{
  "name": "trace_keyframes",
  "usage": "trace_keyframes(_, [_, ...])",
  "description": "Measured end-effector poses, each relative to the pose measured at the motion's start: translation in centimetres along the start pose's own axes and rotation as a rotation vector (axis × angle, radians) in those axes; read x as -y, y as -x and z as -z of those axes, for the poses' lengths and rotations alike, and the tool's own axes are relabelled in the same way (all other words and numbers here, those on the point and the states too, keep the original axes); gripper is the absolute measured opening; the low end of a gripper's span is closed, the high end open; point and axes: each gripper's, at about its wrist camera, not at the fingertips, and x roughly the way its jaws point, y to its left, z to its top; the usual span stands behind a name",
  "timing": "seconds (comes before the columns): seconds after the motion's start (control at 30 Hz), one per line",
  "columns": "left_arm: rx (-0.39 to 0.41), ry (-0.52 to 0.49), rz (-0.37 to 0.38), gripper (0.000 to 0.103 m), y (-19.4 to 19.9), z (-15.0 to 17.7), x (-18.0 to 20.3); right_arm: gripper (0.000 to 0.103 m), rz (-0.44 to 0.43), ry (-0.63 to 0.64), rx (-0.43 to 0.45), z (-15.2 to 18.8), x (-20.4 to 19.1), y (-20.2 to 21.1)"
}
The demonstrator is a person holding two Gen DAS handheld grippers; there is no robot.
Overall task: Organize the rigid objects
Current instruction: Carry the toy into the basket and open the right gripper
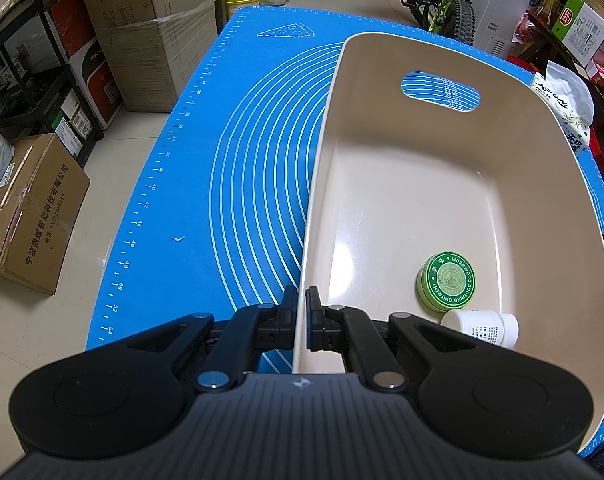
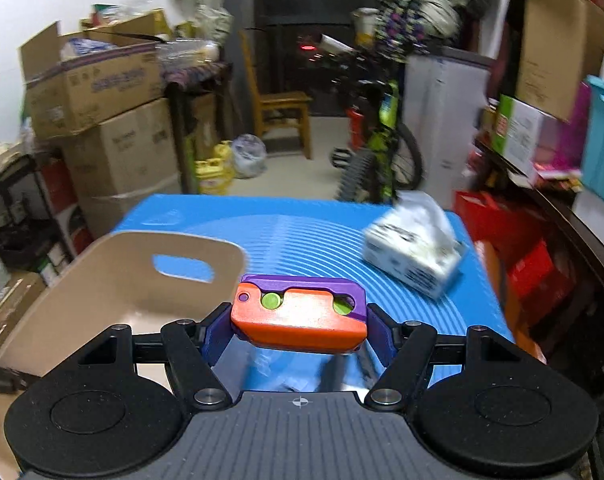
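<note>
Desk covered edge to edge by a blue baking mat (image 1: 257, 152) printed with white concentric arcs, ruler ticks and a pizza outline. Resting on the mat: a beige bin (image 1: 550, 168) with a handle cutout at about 3 o'clock in the left wrist view. At 2 o'clock in the right wrist view, a blurred white tissue pack (image 2: 414, 252).

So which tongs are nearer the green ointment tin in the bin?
Left. The left tongs are clamped on the beige bin wall, with the green ointment tin just inside. The right tongs hold an orange-purple toy outside the bin.
</note>
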Motion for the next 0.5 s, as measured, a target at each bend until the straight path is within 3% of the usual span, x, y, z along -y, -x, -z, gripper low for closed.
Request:
trace_keyframes(0.23, [0.000,0.000,0.000,0.005,0.0,0.0,0.0,0.072,-0.073,0.118,-0.020,-1.2,-4.8,-1.3])
trace_keyframes(0.5, [0.000,0.000,0.001,0.005,0.0,0.0,-0.1,0.072,-0.118,0.231,-0.099,-0.1,-9.1,-3.3])
